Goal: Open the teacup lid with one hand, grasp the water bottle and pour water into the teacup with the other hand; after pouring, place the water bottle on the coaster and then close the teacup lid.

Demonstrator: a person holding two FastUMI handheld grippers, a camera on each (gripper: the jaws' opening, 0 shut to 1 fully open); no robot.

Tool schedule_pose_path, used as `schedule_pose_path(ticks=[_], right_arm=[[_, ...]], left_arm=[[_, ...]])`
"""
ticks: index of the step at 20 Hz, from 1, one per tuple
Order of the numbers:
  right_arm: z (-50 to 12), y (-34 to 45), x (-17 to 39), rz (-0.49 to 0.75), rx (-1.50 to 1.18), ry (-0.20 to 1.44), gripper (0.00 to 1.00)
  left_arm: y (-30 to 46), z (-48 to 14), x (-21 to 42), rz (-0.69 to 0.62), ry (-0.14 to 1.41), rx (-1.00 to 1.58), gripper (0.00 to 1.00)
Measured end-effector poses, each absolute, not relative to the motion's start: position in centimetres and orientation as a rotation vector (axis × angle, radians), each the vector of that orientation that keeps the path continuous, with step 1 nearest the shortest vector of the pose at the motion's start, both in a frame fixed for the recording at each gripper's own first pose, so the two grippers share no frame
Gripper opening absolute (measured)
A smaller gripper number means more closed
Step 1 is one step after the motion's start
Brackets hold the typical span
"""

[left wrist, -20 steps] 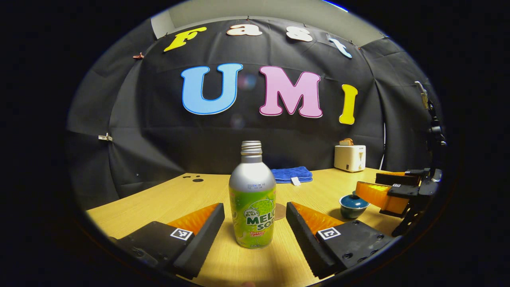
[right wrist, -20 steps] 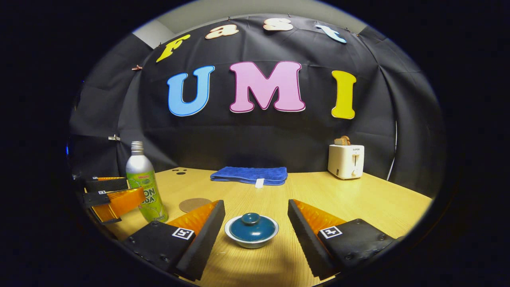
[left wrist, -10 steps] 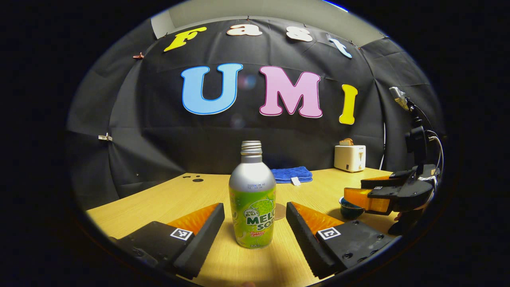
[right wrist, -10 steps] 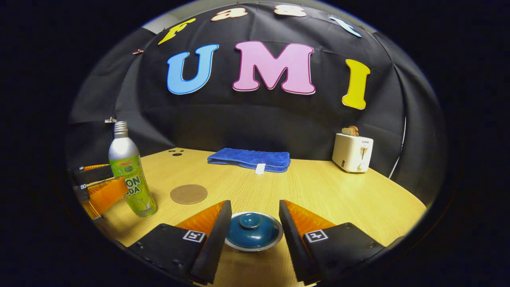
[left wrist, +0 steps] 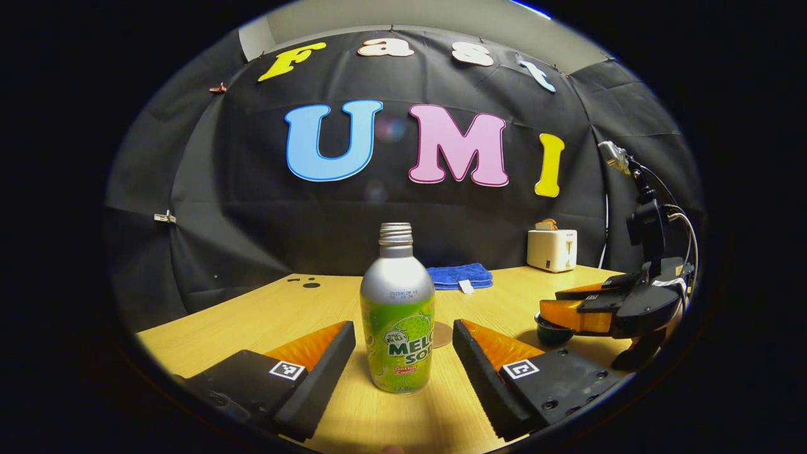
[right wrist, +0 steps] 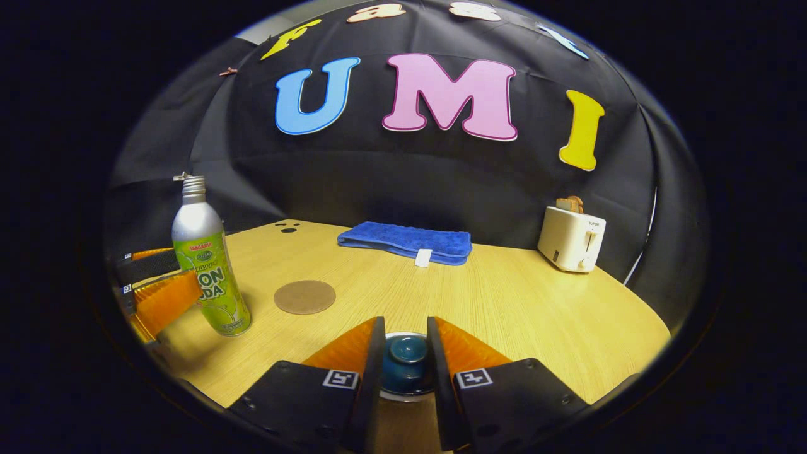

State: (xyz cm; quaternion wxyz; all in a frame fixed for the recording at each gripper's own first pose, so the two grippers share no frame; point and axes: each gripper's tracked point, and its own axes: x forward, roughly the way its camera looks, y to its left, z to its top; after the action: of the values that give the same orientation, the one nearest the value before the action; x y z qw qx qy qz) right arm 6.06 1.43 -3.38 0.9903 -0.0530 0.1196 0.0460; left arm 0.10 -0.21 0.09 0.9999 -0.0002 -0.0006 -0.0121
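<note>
A silver bottle with a green label stands upright and uncapped on the wooden table. It sits between the spread fingers of my left gripper, which is open and not touching it. In the right gripper view the bottle is at the left with the left gripper around it. My right gripper is down over the teacup, its fingers closed on the knob of the teal lid. The left gripper view shows the right gripper on top of the teacup. A round brown coaster lies beside the bottle.
A folded blue towel lies at the back of the table. A white toaster with toast in it stands at the back right. Black cloth walls the table at the rear.
My right gripper has come down over the teacup and narrowed from wide open until its fingers meet the lid's knob. The left gripper and the bottle have stayed put.
</note>
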Motion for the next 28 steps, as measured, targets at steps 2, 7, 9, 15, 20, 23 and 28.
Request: schedule_pose_path(ticks=[2,7,9,15,20,23,28], right_arm=[[-3.3,1.2,6.1,0.089,-0.104,0.235,0.33],[-2.4,1.5,5.8,0.103,-0.102,0.184,0.33],[-1.3,1.3,5.1,0.096,-0.090,0.122,0.32],[0.2,-0.2,3.8,0.058,0.004,0.013,0.32],[0.4,-1.4,3.0,0.035,-0.002,0.007,0.32],[0.3,-2.1,2.4,0.036,-0.001,0.009,0.32],[0.5,-5.4,1.7,-0.010,-0.001,0.007,0.32]], left_arm=[[-0.2,0.1,0.1,-0.024,-0.002,-0.001,0.98],[-0.3,0.1,0.1,-0.031,-0.002,-0.001,0.98],[-0.6,0.0,0.2,-0.045,-0.003,0.000,0.98],[-0.5,0.1,1.4,-0.048,-0.002,-0.001,0.98],[0.1,0.1,3.3,-0.035,-0.002,0.000,0.98],[0.1,-0.1,4.6,-0.037,-0.001,0.000,0.98],[0.4,0.0,6.4,-0.022,0.001,-0.001,0.95]])
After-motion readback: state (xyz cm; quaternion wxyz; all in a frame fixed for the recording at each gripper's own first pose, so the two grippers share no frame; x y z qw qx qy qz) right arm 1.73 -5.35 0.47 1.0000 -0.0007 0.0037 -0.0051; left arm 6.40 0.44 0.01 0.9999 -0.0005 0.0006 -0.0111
